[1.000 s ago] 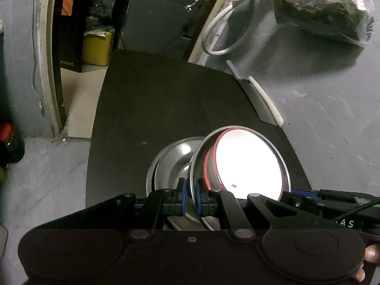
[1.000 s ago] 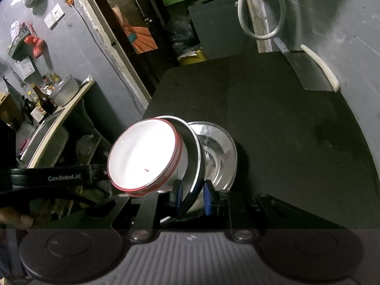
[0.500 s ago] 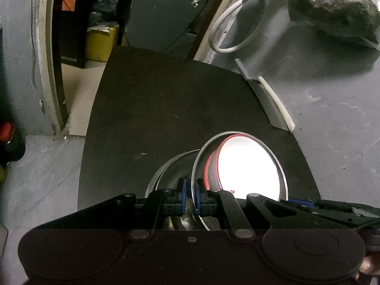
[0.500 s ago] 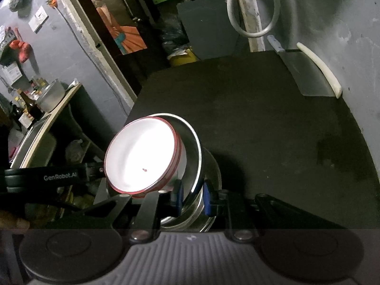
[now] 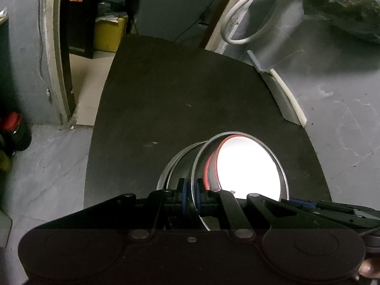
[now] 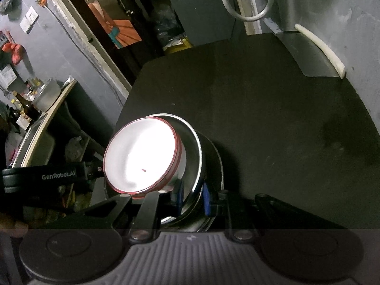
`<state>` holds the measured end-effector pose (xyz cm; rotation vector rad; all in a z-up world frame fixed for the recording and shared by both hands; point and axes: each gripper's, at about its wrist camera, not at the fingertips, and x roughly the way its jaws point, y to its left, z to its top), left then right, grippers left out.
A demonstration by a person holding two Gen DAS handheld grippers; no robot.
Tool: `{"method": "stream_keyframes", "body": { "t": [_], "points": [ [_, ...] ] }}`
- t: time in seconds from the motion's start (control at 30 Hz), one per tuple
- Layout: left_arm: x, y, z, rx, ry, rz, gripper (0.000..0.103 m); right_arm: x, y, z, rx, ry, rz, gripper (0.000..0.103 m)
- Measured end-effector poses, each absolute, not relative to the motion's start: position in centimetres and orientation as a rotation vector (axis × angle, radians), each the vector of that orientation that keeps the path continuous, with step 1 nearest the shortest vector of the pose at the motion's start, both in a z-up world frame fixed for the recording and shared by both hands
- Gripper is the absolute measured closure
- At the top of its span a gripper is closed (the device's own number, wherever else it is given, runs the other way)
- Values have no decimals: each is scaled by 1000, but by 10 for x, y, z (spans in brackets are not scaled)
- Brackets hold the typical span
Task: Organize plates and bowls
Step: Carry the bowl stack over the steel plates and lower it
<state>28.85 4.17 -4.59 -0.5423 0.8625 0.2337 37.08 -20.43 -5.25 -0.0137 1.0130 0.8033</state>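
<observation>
A white bowl with a red rim (image 5: 247, 166) sits inside a steel plate (image 5: 281, 173), with a second steel plate (image 5: 175, 163) under it. My left gripper (image 5: 192, 196) is shut on the rim of the upper steel plate at its near left edge. My right gripper (image 6: 192, 196) is shut on the same plate's rim (image 6: 198, 156) on the opposite side, and the white bowl (image 6: 140, 156) shows there too. The stack is tilted and held over the near part of the black table (image 5: 180, 95).
A cleaver with a white handle (image 5: 288, 97) lies at the table's far right edge by the grey wall; it also shows in the right wrist view (image 6: 318, 49). A white hose loop (image 5: 247, 21) hangs behind. A doorway and a yellow box (image 5: 109, 33) lie to the far left.
The stack has tilted more steeply and lifted; the lower steel plate now shows less from under the upper one. Both grippers stay shut on the rim.
</observation>
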Motion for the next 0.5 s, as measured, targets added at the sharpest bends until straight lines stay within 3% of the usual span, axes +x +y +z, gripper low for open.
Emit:
{"method": "stream_keyframes", "body": {
  "t": [0.5],
  "points": [
    [285,46,-51,-577,854,247,96,369,-201,-54,-9,1013,806,83]
  ]
}}
